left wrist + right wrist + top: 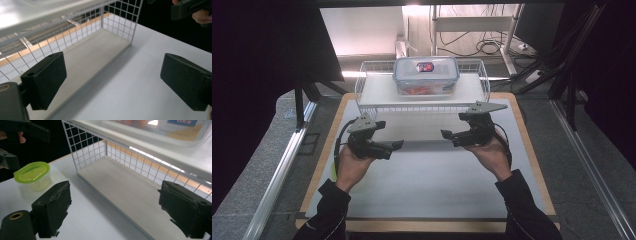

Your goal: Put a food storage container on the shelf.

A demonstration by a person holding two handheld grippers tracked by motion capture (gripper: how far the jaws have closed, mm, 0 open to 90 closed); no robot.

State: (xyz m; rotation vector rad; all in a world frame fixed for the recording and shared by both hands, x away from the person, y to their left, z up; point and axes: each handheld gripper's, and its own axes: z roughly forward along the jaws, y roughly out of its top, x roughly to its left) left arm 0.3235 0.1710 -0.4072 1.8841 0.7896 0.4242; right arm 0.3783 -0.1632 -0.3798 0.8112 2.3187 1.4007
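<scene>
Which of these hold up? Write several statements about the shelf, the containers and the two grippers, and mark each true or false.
1. A clear container with a blue-rimmed lid sits on top of the white wire shelf. True.
2. The left gripper is shut on the shelf's wire. False: its jaws stand apart with nothing between them.
3. The small tub with the green lid stands on the table, outside the shelf. True.
4. The right gripper holds the green-lidded tub. False: its jaws are open and empty; the tub stands apart from them.
5. The lower level of the shelf holds a container. False: it is bare.
</scene>
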